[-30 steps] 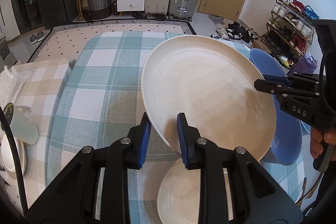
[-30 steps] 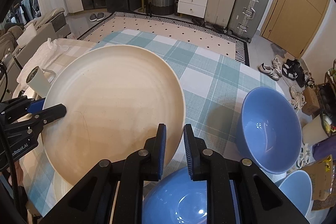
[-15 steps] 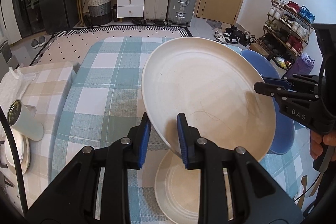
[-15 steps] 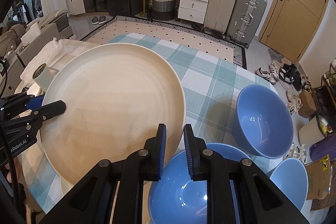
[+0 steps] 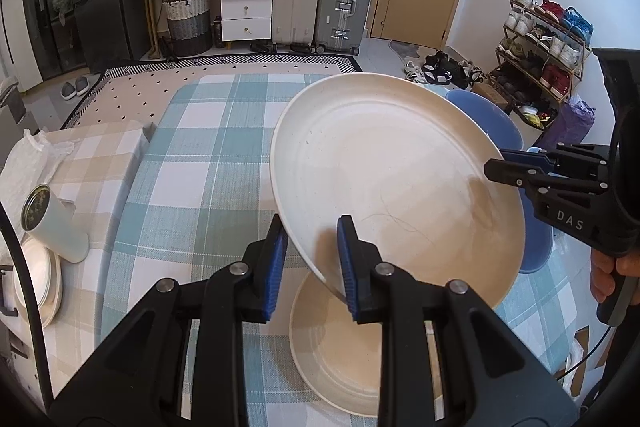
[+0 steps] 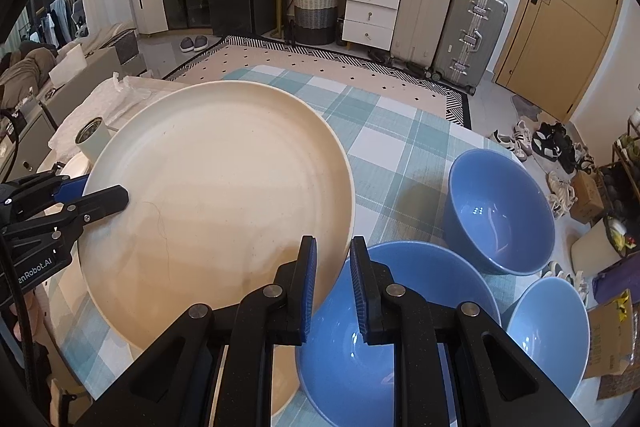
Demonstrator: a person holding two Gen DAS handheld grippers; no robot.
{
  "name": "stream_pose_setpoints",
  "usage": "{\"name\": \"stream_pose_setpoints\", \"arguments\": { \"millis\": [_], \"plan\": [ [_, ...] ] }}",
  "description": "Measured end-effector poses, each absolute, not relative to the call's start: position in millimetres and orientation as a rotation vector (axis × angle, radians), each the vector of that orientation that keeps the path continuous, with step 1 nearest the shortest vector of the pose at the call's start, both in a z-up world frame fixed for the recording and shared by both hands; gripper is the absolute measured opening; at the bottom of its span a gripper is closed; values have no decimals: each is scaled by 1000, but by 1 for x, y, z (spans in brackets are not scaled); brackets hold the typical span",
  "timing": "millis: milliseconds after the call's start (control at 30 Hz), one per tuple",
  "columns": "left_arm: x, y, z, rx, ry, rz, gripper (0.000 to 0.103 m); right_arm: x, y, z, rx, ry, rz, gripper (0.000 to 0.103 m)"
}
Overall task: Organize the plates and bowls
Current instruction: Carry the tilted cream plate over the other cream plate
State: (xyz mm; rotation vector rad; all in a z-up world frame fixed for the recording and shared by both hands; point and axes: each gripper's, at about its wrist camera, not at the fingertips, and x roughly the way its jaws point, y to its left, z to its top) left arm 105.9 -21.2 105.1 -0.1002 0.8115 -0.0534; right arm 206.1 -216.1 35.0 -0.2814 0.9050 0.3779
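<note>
Right wrist view adds 3 blue bowls (image 6: 500,219); both tongs (image 5: 312,259) (image 6: 332,283) grip cream plate (image 5: 396,179) rim w/ jaws pinched

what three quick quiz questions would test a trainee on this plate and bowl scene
1. True or false: the large cream round plate is lying flat on the checked tablecloth.
2. How many blue round bowls show in the right wrist view? A two, B three, C four.
3. Fill in: under the raised plate lies a second cream ____.

Key: 1 false, the left gripper and right gripper hold its rim, tilted in the air. 2 B. 3 plate.
</note>
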Motion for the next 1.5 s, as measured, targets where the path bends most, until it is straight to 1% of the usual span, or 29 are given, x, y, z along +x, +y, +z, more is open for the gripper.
{"name": "stream_pose_setpoints", "arguments": {
  "millis": [767, 1500],
  "plan": [
    [64, -31, 82, -82, 817, -61, 21, 169, -220, 30, -268, 891, 385, 17],
    [48, -23, 46, -74, 861, -61, 21, 146, -220, 0, -251, 927, 408, 17]
  ]
}}
